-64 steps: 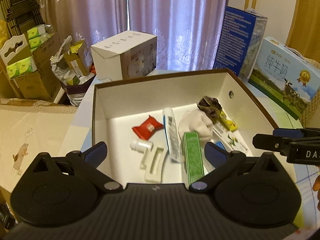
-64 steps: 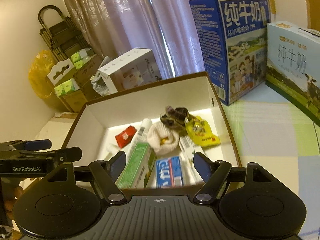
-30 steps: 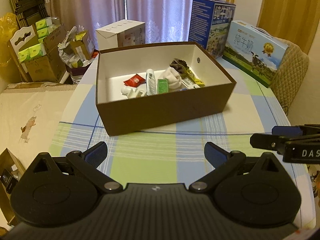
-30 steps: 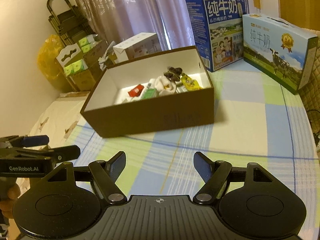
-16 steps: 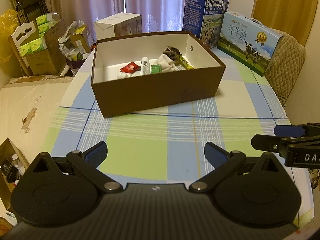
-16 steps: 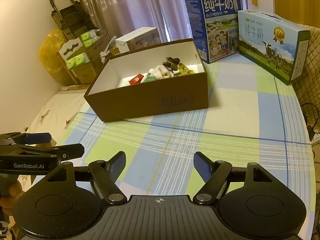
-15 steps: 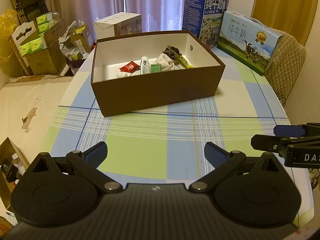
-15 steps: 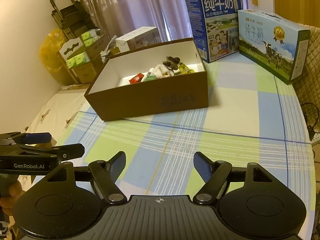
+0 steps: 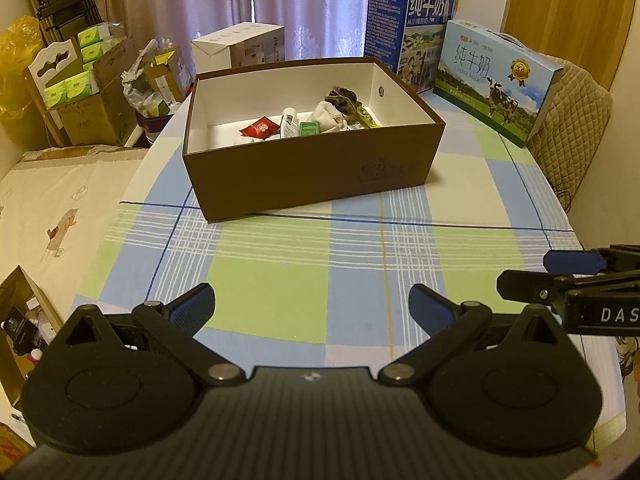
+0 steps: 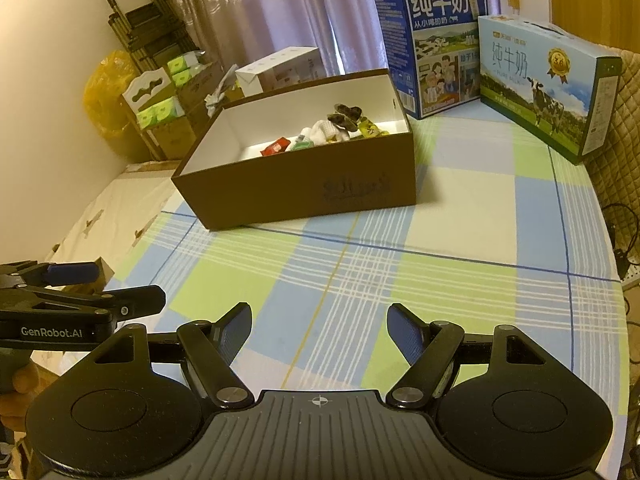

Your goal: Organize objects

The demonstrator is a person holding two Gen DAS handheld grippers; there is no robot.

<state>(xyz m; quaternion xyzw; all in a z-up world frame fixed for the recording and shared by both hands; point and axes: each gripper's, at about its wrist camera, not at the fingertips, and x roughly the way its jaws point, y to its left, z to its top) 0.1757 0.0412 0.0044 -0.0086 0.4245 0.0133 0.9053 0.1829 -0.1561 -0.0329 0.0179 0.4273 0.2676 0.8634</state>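
Note:
A brown box (image 9: pixel 320 172) with a white inside stands on the checked tablecloth (image 9: pixel 320 272), far from both grippers. It holds a red packet (image 9: pixel 260 128), a white tube (image 9: pixel 289 121), a small green box (image 9: pixel 310 128), a white sock (image 9: pixel 330 114), a dark cloth (image 9: pixel 342 96) and a yellow packet (image 9: pixel 368 118). The box also shows in the right wrist view (image 10: pixel 304 184). My left gripper (image 9: pixel 312 306) is open and empty above the near table. My right gripper (image 10: pixel 320 330) is open and empty too, beside the left one.
Two milk cartons (image 9: pixel 412 28) (image 9: pixel 496 80) stand at the back right. A white carton (image 9: pixel 240 46) is behind the box. Cardboard boxes with tissue packs (image 9: pixel 80 92) and a folding rack (image 9: pixel 56 4) stand at the left, a padded chair (image 9: pixel 576 120) at the right.
Both grippers have pulled back from just over the box to the near side of the table. The box now looks small and far. Both stay open.

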